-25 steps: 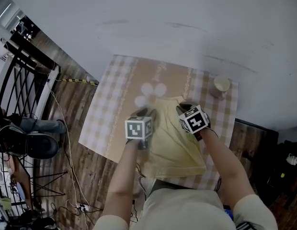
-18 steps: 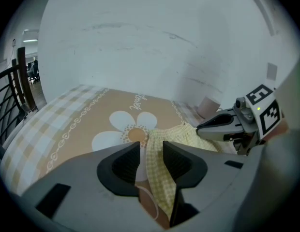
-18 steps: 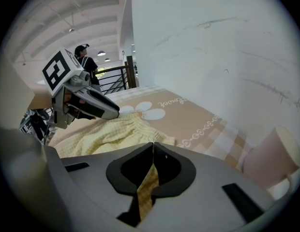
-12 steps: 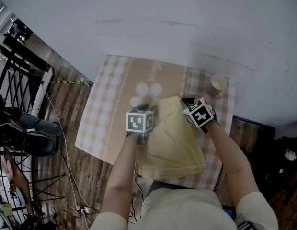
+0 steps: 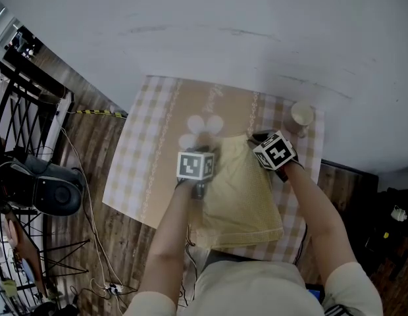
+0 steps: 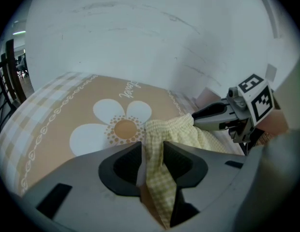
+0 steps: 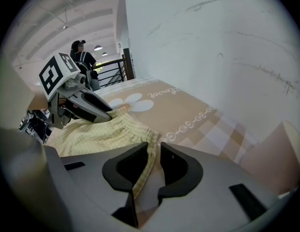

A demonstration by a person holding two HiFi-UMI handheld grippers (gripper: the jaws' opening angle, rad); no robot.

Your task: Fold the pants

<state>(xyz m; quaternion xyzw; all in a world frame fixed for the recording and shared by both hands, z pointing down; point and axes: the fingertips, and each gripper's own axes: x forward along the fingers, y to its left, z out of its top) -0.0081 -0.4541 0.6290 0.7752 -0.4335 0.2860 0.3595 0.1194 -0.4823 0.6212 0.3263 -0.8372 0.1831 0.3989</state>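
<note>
The yellow checked pants (image 5: 240,193) lie on the checked tablecloth (image 5: 154,157), legs toward me and waistband toward the wall. My left gripper (image 5: 206,150) is shut on the waistband's left corner; in the left gripper view a fold of the pants (image 6: 162,129) runs up between the left gripper (image 6: 151,153) pads. My right gripper (image 5: 256,137) is shut on the right corner, and in its own view the pants (image 7: 101,129) edge passes between the right gripper (image 7: 152,161) pads. Each gripper sees the other: the right gripper (image 6: 213,116) and the left gripper (image 7: 92,108) sit a waistband's width apart.
A beige cup (image 5: 300,117) stands at the table's far right corner, close to my right gripper. The white wall (image 5: 256,31) rises just behind the table. A black railing (image 5: 26,110) and cables on the wooden floor (image 5: 99,242) are to the left. A person (image 7: 80,52) stands far off.
Both grippers carried the waistband a little farther toward the wall and lower, drawing the pants out flatter on the cloth.
</note>
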